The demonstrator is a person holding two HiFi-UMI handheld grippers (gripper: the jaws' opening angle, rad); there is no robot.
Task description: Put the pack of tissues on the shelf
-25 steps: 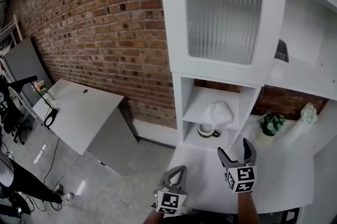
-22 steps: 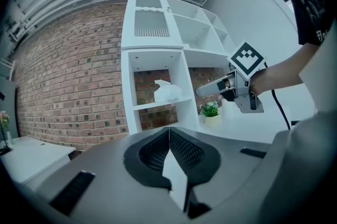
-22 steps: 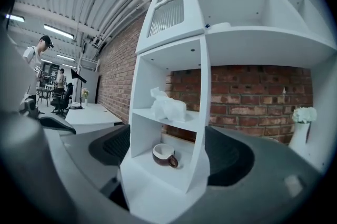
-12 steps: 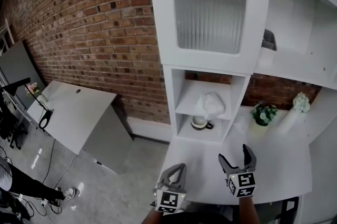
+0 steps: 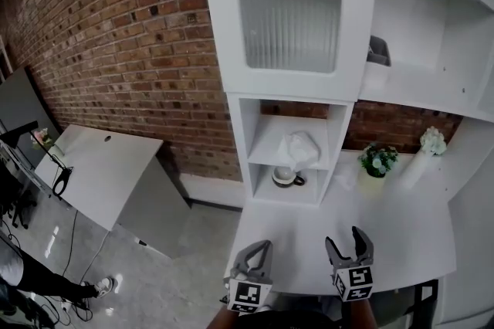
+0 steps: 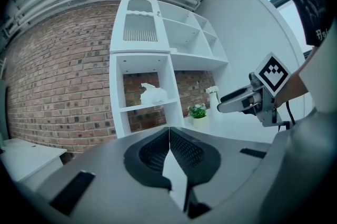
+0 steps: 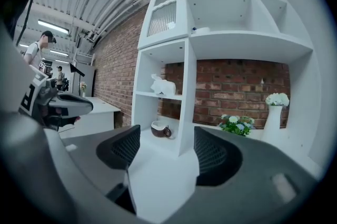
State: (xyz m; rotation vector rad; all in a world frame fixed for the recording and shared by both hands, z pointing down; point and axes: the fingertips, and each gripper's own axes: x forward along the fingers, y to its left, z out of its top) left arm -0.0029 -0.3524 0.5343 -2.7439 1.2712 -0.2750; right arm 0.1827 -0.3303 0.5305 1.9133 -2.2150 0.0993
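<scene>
Plainly left gripper [image 5: 261, 246] fingers together; right gripper [image 5: 344, 238] fingers apart, lately narrowing, nothing between.

Red brick wall [image 5: 116, 49] – a white desk [image 5: 108, 165] stands near it on the grey floor [image 5: 154, 277].

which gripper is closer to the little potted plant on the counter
Right. The right gripper is at the counter's front edge, roughly in line with the potted plant; its empty fingers have just been closing. The left gripper is farther left, shut.

Right gripper [image 5: 344, 239] lower (empty jaws narrower)
</scene>
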